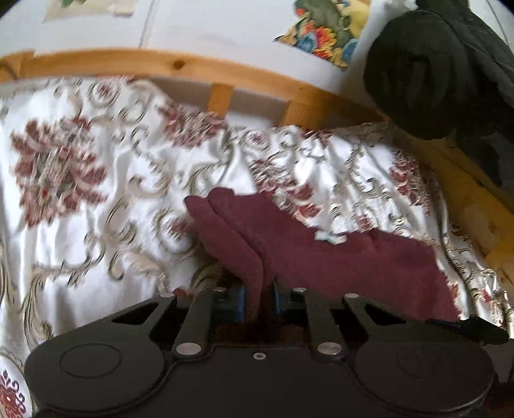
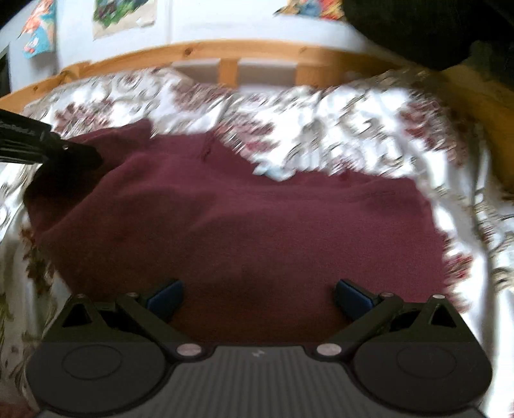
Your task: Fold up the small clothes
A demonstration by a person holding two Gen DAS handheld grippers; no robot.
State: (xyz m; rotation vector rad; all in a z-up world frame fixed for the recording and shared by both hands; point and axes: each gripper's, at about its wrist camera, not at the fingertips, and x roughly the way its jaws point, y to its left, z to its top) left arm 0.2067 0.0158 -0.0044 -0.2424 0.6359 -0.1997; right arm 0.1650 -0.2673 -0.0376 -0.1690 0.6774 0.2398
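Note:
A small maroon garment [image 2: 244, 218] lies on the floral bedspread [image 2: 337, 128], with a pale label [image 2: 271, 172] at its far edge. My left gripper [image 1: 258, 297] is shut on a fold of the maroon garment [image 1: 289, 244], which rises between its blue pads. It also shows at the left of the right wrist view [image 2: 74, 154], at the garment's left corner. My right gripper [image 2: 257, 294] is open just above the garment's near edge, with nothing between its blue pads [image 2: 165, 297].
A wooden bed rail [image 1: 160, 66] runs along the far side, with a white wall and colourful pictures [image 1: 324, 29] behind. A dark bulky object [image 1: 427, 74] sits at the upper right. The bedspread [image 1: 80, 167] is wrinkled.

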